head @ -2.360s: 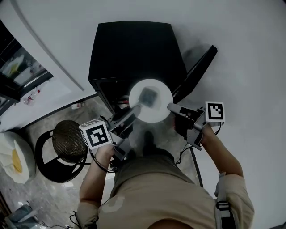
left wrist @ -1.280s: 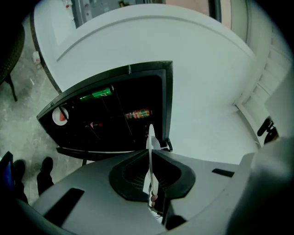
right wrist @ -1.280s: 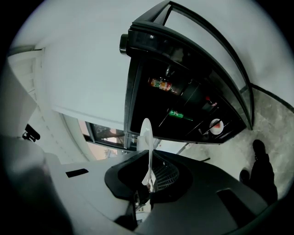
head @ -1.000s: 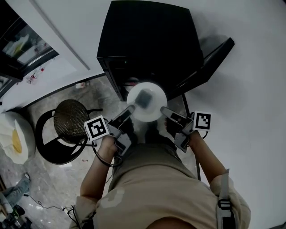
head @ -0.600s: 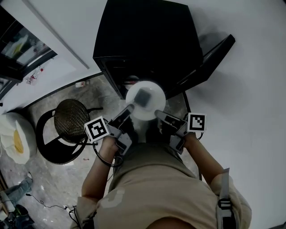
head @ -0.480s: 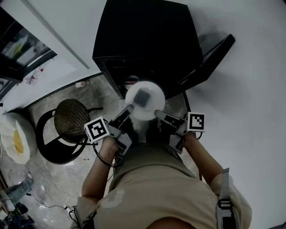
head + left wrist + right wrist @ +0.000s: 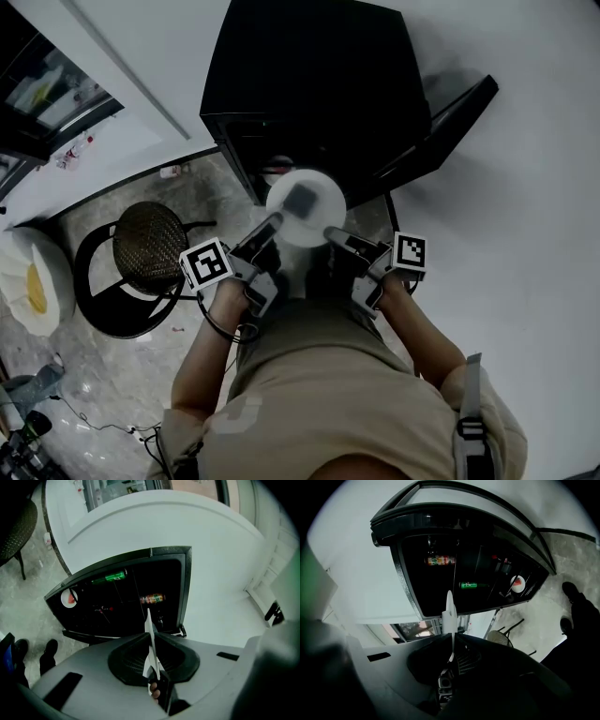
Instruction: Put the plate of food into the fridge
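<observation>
Left gripper clamped on the left rim of the plate. Food sits centred. Right gripper clamped on the opposite rim. Plate is level, just before the open fridge. Judged: stiff, breakable, smooth rim. Opposed edge holds suit it; carry level.

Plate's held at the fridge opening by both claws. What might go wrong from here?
1. The left claw and right claw each pinch only the thin rim of the plate; uneven hands might tilt it and slide the food off.
2. The fridge already holds a bottle and a green container; the plate may knock them going in.
</observation>
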